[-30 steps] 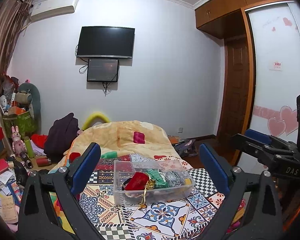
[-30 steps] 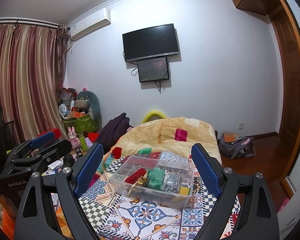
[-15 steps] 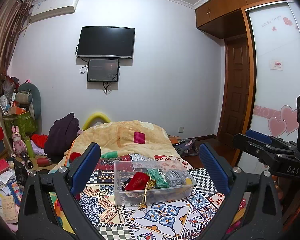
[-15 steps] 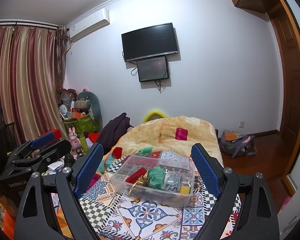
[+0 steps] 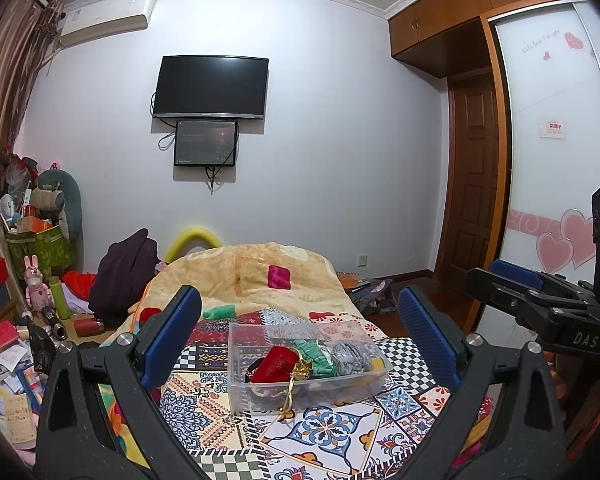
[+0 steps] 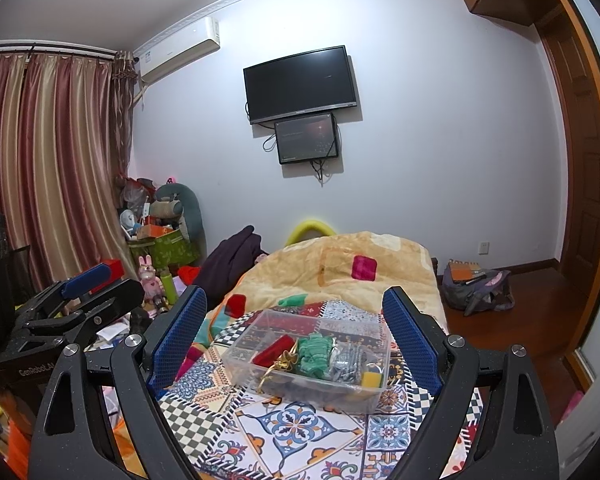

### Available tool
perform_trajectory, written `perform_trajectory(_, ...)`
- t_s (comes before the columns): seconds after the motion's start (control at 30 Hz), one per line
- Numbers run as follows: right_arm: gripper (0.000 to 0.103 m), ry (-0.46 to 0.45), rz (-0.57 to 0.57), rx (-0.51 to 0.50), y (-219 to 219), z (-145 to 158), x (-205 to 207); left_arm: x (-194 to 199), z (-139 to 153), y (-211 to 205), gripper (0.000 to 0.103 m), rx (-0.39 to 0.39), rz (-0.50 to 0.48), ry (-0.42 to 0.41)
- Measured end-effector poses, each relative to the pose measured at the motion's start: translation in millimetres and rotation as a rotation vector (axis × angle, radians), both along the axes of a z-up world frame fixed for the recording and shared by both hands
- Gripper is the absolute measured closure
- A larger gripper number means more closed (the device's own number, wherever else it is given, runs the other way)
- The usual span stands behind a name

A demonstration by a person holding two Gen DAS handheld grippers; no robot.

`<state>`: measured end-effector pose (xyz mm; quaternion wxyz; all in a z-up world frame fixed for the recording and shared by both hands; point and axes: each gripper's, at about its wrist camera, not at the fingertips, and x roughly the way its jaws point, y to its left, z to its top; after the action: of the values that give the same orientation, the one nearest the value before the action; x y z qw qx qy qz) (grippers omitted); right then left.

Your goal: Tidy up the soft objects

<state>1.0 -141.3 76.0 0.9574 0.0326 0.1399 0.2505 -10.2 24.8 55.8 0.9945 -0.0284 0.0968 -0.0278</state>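
Observation:
A clear plastic box [image 5: 240, 384] stands on the patterned cloth on the bed; it also shows in the right wrist view [image 6: 240, 360]. Inside lie a red pouch [image 5: 274, 364] with a gold cord, a green knitted piece [image 5: 316, 358], a grey knitted piece [image 5: 350, 354] and a small yellow item [image 6: 371, 379]. My left gripper [image 5: 298, 316] is open and empty, held back from the box. My right gripper [image 6: 294, 312] is open and empty too, also short of the box. Each gripper shows at the edge of the other's view.
A yellow blanket [image 5: 252, 272] with coloured patches covers the bed beyond the box. Clutter, a green bin [image 5: 44, 248] and a dark garment [image 5: 124, 272] stand on the left. A bag [image 6: 476, 288] lies on the wood floor at the right, by the door and wardrobe.
Both views have shifted very slightly; the box sits a touch lower in the right wrist view. Both grippers stay open and empty.

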Motion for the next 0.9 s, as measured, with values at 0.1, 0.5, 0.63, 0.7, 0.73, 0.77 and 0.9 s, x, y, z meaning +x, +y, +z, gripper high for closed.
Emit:
perform_trajectory(0.1, 0.014, -0.001, 0.0, 0.0, 0.1, 0.0, -0.1, 0.1, 0.1, -0.1, 0.003, 0.0, 0.001, 0.0)
perform_trajectory(0.5, 0.014, -0.002, 0.002, 0.001, 0.8, 0.9, -2.5, 0.0, 0.0, -0.4, 0.003, 0.0, -0.001, 0.001)
perform_trajectory(0.63, 0.014, -0.002, 0.002, 0.001, 0.7, 0.8, -2.4, 0.3, 0.3, 0.2, 0.003, -0.001, -0.003, 0.005)
perform_trajectory(0.7, 0.014, -0.001, 0.002, 0.001, 0.6, 0.9, -2.3, 0.2, 0.5, 0.9, 0.003, -0.005, -0.007, 0.005)
perform_trajectory(0.73, 0.014, -0.001, 0.001, 0.001, 1.1, 1.4, -2.8, 0.4, 0.4, 0.7, 0.003, -0.008, -0.007, 0.005)
perform_trajectory(0.77, 0.014, -0.001, 0.002, 0.001, 0.7, 1.0, -2.4, 0.5, 0.3, 0.8, 0.003, -0.01, -0.006, 0.006)
perform_trajectory(0.9, 0.014, 0.0, 0.002, 0.0, 0.9, 1.0, -2.6, 2.2, -0.1, 3.5, 0.003, -0.025, -0.007, 0.016)
